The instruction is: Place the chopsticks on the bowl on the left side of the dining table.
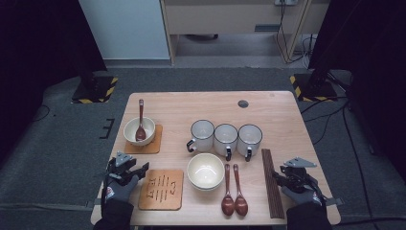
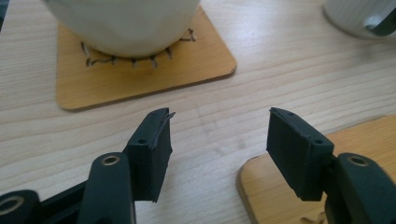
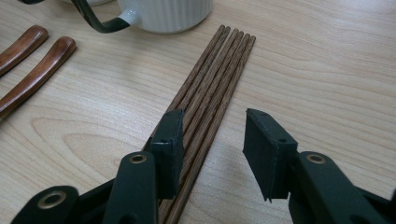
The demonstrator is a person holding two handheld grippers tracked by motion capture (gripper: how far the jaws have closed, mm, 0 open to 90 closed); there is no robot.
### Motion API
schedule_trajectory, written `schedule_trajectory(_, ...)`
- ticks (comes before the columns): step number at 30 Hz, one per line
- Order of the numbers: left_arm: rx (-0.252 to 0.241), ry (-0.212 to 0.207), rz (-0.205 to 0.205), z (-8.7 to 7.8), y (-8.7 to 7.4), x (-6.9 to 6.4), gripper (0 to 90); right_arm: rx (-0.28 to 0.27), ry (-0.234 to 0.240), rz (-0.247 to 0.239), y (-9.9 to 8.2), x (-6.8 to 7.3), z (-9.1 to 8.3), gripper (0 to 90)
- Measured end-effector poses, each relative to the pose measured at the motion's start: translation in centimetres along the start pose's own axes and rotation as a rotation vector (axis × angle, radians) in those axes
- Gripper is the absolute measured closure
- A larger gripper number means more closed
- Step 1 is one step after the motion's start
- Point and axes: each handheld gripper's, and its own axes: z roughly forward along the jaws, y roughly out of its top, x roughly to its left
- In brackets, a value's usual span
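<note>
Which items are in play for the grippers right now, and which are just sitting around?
In play:
- chopsticks, between the open jaws of the right gripper
- empty coaster, beside the open left gripper

Sitting around:
- bowl on a coaster with a spoon in it
- three mugs
- stacked bowls
- two loose spoons

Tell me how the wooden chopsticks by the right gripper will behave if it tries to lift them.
The chopsticks look thin and stiff, so probably light. They lie loose side by side; several may scatter. The right gripper stands open over them.
</note>
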Motion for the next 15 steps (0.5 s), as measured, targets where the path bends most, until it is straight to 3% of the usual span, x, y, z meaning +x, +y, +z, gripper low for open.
schedule_trajectory(8,0.040,0.036,0.028,1.0,-0.3,0.3,34.6,0.023,0.002,-0.011,-0.1,0.1,0.2,60.7)
schedule_trajectory(15,0.044,0.057,0.029,1.5,-0.3,0.8,31.7,0.039,0.007,-0.008,-0.2,0.1,0.3,64.3)
